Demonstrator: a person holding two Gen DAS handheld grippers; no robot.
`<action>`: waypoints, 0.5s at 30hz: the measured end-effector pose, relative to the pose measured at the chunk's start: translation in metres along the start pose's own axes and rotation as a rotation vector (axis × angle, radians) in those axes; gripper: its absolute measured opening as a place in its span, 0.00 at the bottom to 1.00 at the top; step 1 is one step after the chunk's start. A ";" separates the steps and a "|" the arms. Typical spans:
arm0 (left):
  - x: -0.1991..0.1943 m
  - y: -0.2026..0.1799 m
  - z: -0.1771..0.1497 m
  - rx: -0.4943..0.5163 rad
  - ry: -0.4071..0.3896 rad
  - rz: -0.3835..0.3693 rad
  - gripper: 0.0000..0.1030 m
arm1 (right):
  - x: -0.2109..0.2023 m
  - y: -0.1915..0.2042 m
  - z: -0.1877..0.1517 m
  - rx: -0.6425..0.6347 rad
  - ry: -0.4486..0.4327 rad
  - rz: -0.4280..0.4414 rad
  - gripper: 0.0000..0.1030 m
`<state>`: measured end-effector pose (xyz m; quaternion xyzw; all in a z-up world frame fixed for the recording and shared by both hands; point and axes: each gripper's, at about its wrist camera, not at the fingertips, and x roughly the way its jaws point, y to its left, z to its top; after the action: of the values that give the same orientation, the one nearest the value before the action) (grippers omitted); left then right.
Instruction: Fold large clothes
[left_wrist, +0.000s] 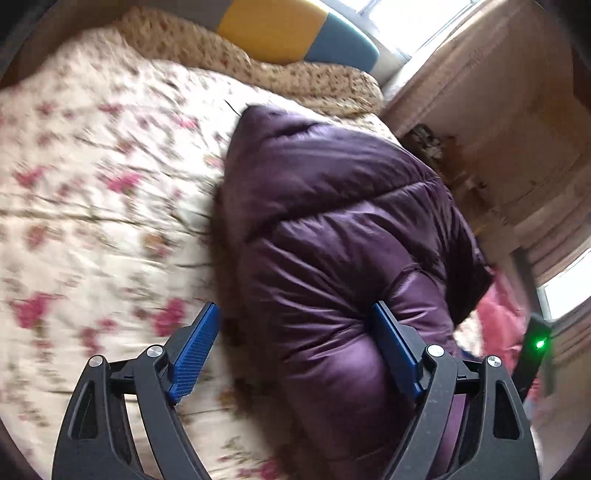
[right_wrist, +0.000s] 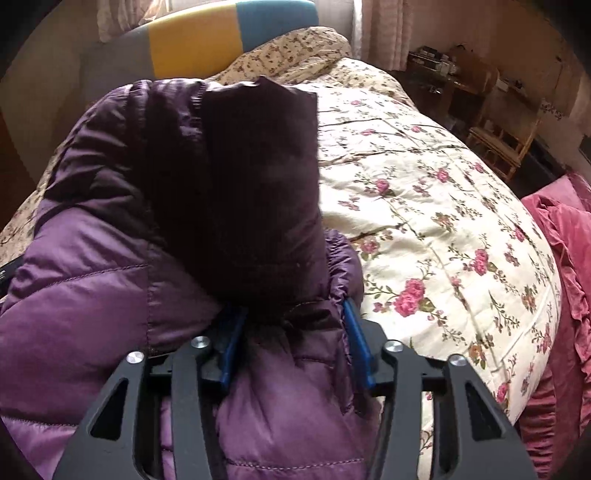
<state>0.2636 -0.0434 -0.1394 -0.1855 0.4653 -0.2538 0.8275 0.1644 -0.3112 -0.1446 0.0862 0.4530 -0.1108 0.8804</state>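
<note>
A purple puffer jacket (left_wrist: 343, 236) lies bunched on a bed under a floral quilt (left_wrist: 103, 192). In the left wrist view the left gripper (left_wrist: 295, 339) has its jaws wide, one blue pad (left_wrist: 194, 354) over the quilt and the other pressed against the jacket's side — the padded bulk swells between them, but they do not pinch it. The view is blurred, so finer detail is lost.

In the right wrist view the right gripper (right_wrist: 291, 332) has its jaws part-way closed around a thick fold of the jacket (right_wrist: 92, 280), the fabric filling the gap and touching both blue pads (right_wrist: 354, 339). A dark ribbed cuff (right_wrist: 258, 184) stands up just ahead of the fingers, hiding part of the jacket behind it.

The quilt (right_wrist: 424, 206) spreads to the right of the jacket. A yellow and blue headboard (right_wrist: 207, 40) stands at the far end, a pink cloth (right_wrist: 561, 251) hangs at the bed's right edge, and a wooden chair (right_wrist: 506, 144) stands beyond it.
</note>
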 end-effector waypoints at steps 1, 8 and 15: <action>0.005 -0.002 0.002 -0.001 0.013 -0.017 0.80 | -0.001 0.001 0.000 -0.003 -0.002 0.007 0.38; -0.002 -0.027 0.005 0.103 0.001 -0.082 0.47 | -0.013 0.012 -0.003 -0.028 -0.028 0.029 0.27; -0.051 -0.010 0.005 0.109 -0.072 -0.050 0.44 | -0.030 0.060 -0.008 -0.105 -0.038 0.111 0.22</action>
<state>0.2429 -0.0207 -0.0968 -0.1608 0.4158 -0.2925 0.8460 0.1571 -0.2475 -0.1215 0.0628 0.4359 -0.0395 0.8969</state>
